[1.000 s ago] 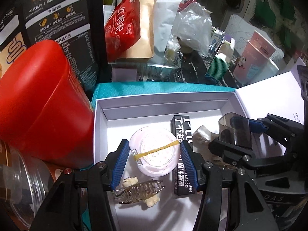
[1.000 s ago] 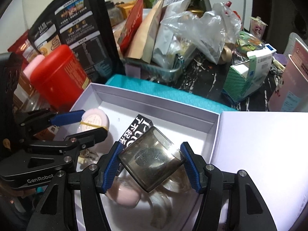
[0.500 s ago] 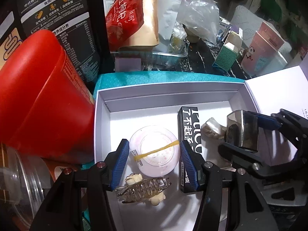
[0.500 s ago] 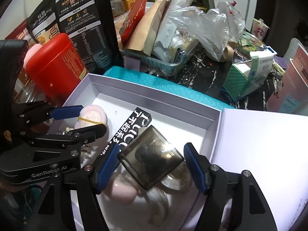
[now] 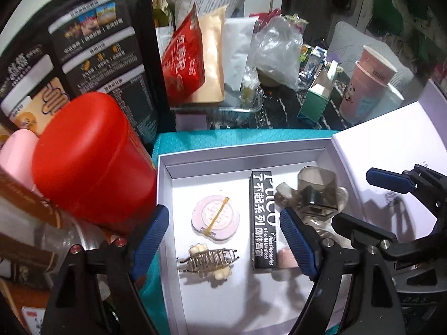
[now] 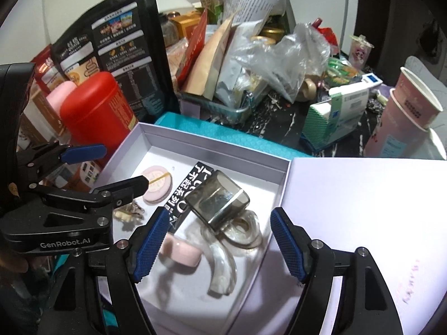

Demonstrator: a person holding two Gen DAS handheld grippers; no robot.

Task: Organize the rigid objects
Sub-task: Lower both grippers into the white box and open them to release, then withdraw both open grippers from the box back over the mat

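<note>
- Both sets of fingers are spreading apart right now and neither has anything in its grip: the left gripper hangs over the round pink compact with its blue pads well clear on either side, and the right gripper does the same over the smoky grey square case.
- Everything sits inside the shallow white box. In the left wrist view the compact, with a yellow rubber band across it, lies about dead centre.
- At 6 o'clock from the compact is a metal claw hair clip with cream ends, near it but not touching.
- At 3 o'clock from the compact lies a long black box with white lettering, running lengthwise toward the back wall.
- The grey case is at 3 o'clock from that black box, tilted, resting on clear curved hair clips.
- A small pink piece lies at 7 o'clock from the grey case in the right wrist view.
- Outside the box at 9 o'clock stands a big red canister, right against the box wall; the white lid lies open at 3 o'clock.
</note>
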